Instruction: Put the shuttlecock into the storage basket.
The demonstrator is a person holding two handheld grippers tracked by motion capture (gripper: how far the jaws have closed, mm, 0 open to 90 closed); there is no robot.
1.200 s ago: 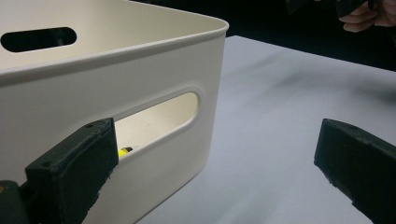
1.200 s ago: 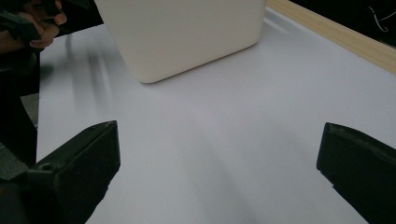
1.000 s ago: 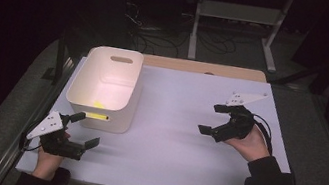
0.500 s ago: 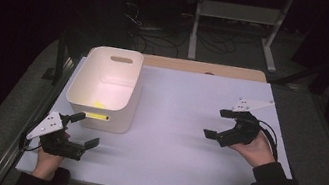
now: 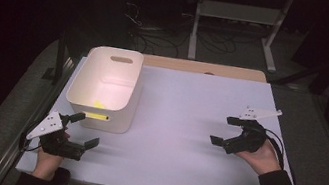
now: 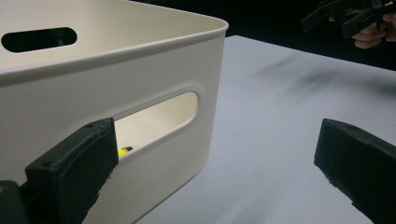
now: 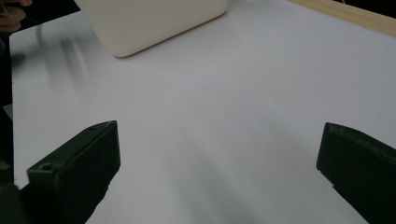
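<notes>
Both tongs stand open and empty. The left gripper (image 5: 85, 132) sits just before the bin (image 5: 81, 99), one jaw against its near handle slot; through that slot a yellow item (image 6: 123, 150) lies inside on the floor. The right gripper (image 5: 227, 131) has drawn back toward the person's edge of the table (image 5: 186, 101) over the last second, well apart from the bin. That retreat suggests the drop-off is finished and the hands are settling to rest.
</notes>
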